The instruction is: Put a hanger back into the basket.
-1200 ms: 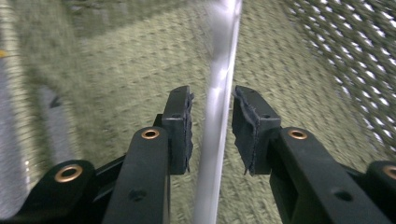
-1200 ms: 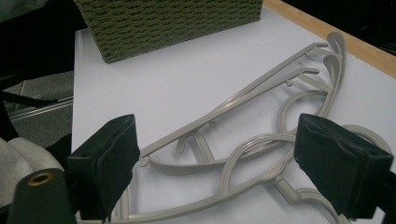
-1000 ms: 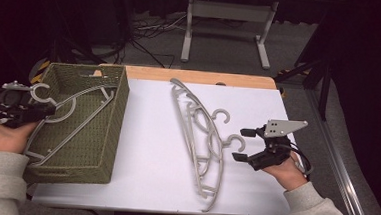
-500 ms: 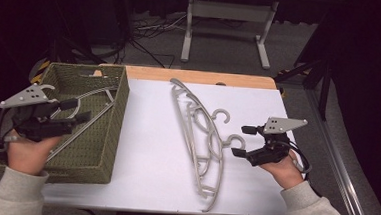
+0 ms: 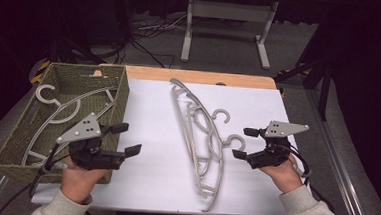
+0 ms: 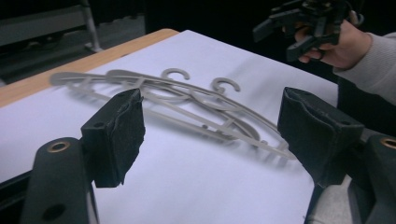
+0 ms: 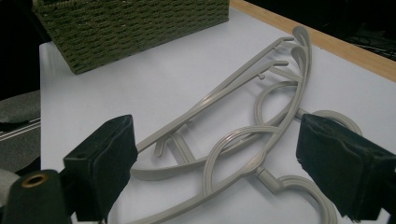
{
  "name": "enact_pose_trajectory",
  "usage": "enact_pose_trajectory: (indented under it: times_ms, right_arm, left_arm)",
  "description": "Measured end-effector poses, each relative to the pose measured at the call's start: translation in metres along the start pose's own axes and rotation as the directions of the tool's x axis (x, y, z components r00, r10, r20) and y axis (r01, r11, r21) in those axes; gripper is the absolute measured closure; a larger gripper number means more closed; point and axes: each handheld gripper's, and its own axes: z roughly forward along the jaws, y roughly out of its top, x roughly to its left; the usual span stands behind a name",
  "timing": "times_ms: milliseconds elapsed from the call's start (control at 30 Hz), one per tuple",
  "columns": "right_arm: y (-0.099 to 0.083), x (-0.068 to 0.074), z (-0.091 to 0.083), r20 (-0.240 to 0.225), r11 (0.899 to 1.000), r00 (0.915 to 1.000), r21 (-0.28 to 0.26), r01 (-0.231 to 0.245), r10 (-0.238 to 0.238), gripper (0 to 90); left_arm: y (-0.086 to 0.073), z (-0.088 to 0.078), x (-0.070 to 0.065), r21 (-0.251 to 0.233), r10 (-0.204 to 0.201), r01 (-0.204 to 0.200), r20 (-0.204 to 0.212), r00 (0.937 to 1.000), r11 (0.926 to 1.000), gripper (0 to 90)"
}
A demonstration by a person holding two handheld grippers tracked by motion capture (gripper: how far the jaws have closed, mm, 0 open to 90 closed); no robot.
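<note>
Two grey plastic hangers (image 5: 201, 138) lie overlapped on the white table (image 5: 144, 175), hooks toward the person's right, running from the far edge toward the near edge. A third hanger (image 5: 63, 114) lies in the woven basket (image 5: 122, 91) at the table's left. The right claw (image 5: 245, 143) hovers just beside the hooks, released and grasping nothing. The left claw (image 5: 126, 139), also released and empty, sits beside the basket's near corner, facing the pair. Judging by this, the next step is lifting one hanger for the basket; closing squarely on the upper hanger's hook or neck alone should keep the two from dragging together.
</note>
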Motion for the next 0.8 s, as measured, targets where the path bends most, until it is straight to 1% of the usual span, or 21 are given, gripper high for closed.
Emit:
enact_pose_trajectory:
  times_ms: [100, 133, 167, 233, 300, 367, 433, 533, 600, 633, 733, 800]
  right_arm:
    - [-0.001, 0.000, 0.000, 0.013, 1.000, 0.9999, -0.015, -0.007, 0.008, 11.9]
    - [-0.002, 0.000, 0.001, 0.016, 1.000, 0.9998, -0.016, -0.011, 0.012, 11.6]
    - [-0.002, 0.000, 0.001, 0.018, 1.000, 0.9997, -0.014, -0.019, 0.019, 11.3]
    - [-0.004, -0.002, 0.003, 0.031, 1.000, 0.9991, -0.006, -0.030, 0.031, 10.9]
    - [-0.006, -0.003, 0.005, 0.036, 0.999, 0.9983, -0.005, -0.047, 0.047, 10.6]
    - [-0.008, -0.004, 0.008, 0.039, 0.998, 0.9972, 0.001, -0.064, 0.064, 10.0]
    - [-0.009, -0.005, 0.012, 0.046, 0.997, 0.9964, 0.013, -0.072, 0.072, 9.5]
    - [-0.010, -0.003, 0.020, 0.054, 0.995, 0.9949, 0.047, -0.088, 0.085, 8.3]
    - [-0.010, -0.001, 0.024, 0.065, 0.994, 0.9948, 0.071, -0.083, 0.079, 8.0]
    - [-0.010, 0.000, 0.027, 0.072, 0.993, 0.9945, 0.089, -0.082, 0.076, 7.2]
    - [-0.010, 0.003, 0.034, 0.087, 0.987, 0.9930, 0.136, -0.091, 0.080, 7.0]
    - [-0.010, 0.004, 0.040, 0.098, 0.980, 0.9918, 0.175, -0.098, 0.082, 7.1]
  left_arm:
    - [-0.005, 0.011, -0.006, -0.010, 0.008, -0.007, 0.020, 0.9998, 0.9999, 23.5]
    - [-0.006, 0.014, -0.007, -0.016, 0.015, -0.015, 0.021, 0.9997, 0.9998, 23.4]
    - [-0.008, 0.017, -0.009, -0.023, 0.015, -0.014, 0.025, 0.9996, 0.9996, 23.4]
    - [-0.010, 0.022, -0.011, -0.002, 0.010, -0.010, 0.043, 0.9990, 0.9999, 23.3]
    - [-0.012, 0.024, -0.011, 0.004, 0.022, -0.022, 0.033, 0.9992, 0.9998, 23.2]
    - [-0.013, 0.025, -0.012, 0.013, 0.017, -0.017, 0.029, 0.9994, 0.9998, 22.9]
    - [-0.014, 0.026, -0.011, 0.017, 0.015, -0.016, 0.031, 0.9994, 0.9997, 22.7]
    - [-0.014, 0.027, -0.012, 0.021, 0.017, -0.017, 0.034, 0.9993, 0.9996, 22.5]
    - [-0.015, 0.028, -0.011, 0.026, 0.022, -0.023, 0.032, 0.9992, 0.9994, 22.5]
    - [-0.015, 0.028, -0.011, 0.032, 0.018, -0.019, 0.035, 0.9992, 0.9993, 22.3]
    - [-0.016, 0.030, -0.011, 0.039, 0.020, -0.021, 0.030, 0.9994, 0.9990, 22.0]
    - [-0.017, 0.030, -0.011, 0.040, 0.022, -0.023, 0.028, 0.9994, 0.9989, 22.0]
